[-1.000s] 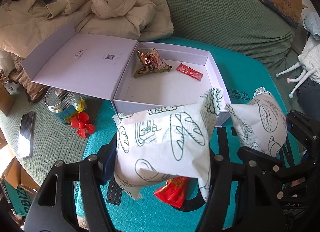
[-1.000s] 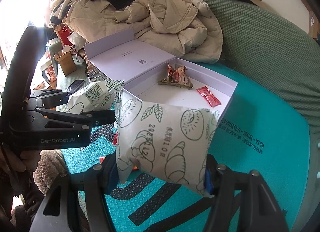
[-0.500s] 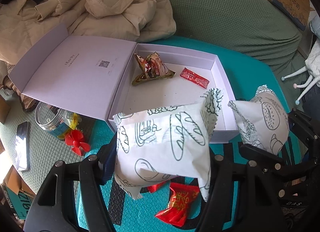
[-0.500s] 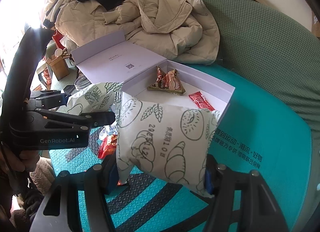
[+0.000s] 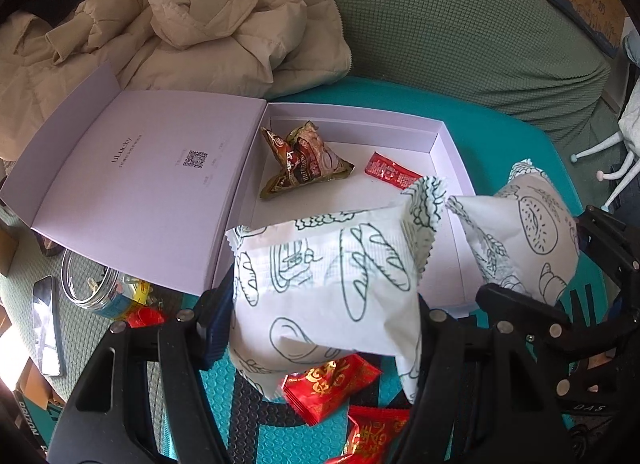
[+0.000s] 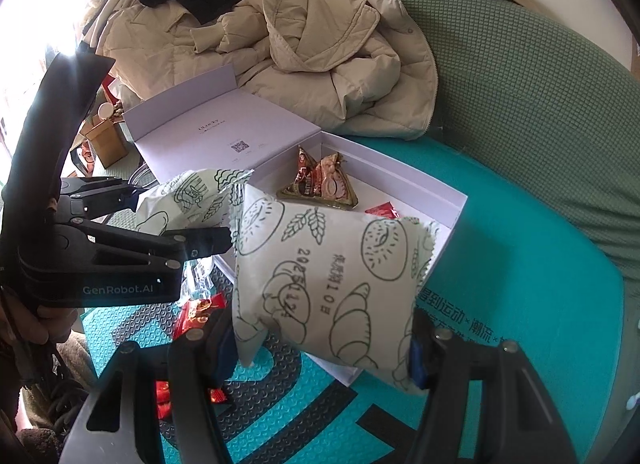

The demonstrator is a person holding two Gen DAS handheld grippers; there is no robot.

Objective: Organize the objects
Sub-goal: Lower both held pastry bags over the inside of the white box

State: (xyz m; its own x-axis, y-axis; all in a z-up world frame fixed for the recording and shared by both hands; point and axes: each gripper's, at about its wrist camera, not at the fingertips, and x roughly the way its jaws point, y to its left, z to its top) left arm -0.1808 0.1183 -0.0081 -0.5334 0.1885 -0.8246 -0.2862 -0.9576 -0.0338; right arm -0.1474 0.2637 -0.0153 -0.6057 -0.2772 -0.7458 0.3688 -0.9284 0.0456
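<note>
left gripper (image 5: 324, 328) clamping a bread pack (image 5: 328, 284) | right gripper (image 6: 320, 348) clamping another pack (image 6: 332, 276) | both closing in over the box (image 5: 448, 144) — release coming next, likely

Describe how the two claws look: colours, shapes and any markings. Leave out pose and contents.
Both are matte black plastic. The left claw has flat, angular fingers with cut-out slots, silver rivets and dark blue pads. Seen from the right wrist, its body carries white "GenRobot.AI" lettering. The right claw has the same build, with brighter blue pads. No cables or sleeves are clearly visible.
</note>
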